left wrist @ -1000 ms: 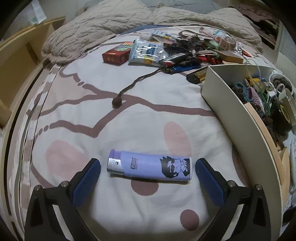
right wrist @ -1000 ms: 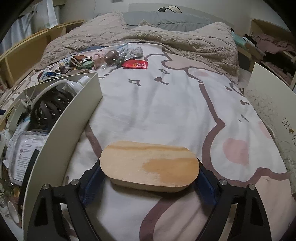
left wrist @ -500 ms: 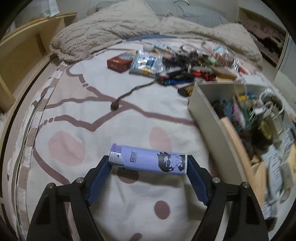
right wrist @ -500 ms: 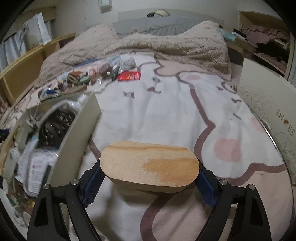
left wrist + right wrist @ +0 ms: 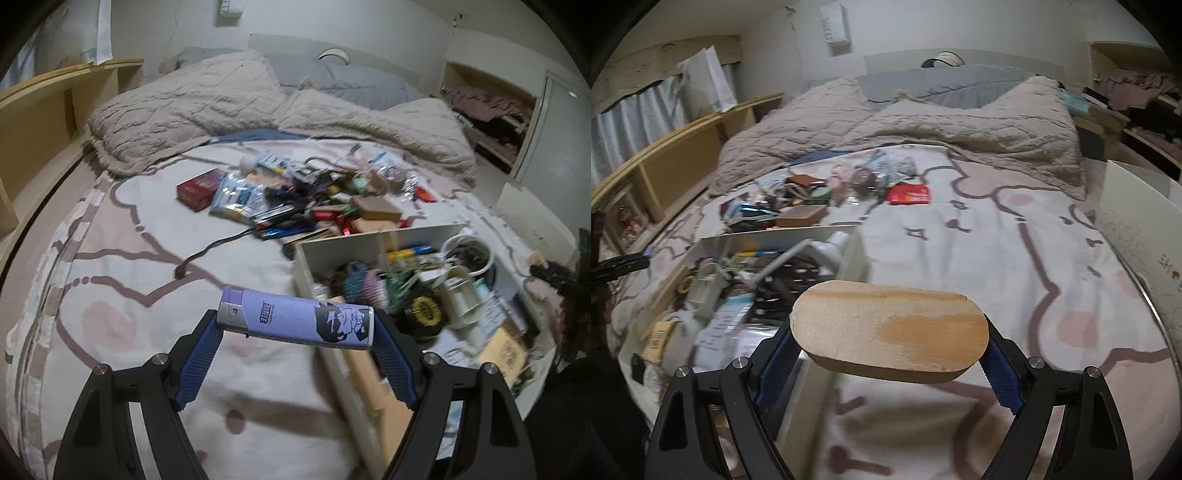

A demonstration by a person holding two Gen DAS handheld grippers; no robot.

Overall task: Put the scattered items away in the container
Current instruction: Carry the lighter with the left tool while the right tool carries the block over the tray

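you are working over a bed (image 5: 122, 229) whose pale cover is showing brown lines and pink spots. a beige blanket (image 5: 207, 107) is lying bunched at the far end, a wooden shelf (image 5: 676, 155) is running along the left, plain walls (image 5: 1015, 29) are standing behind.
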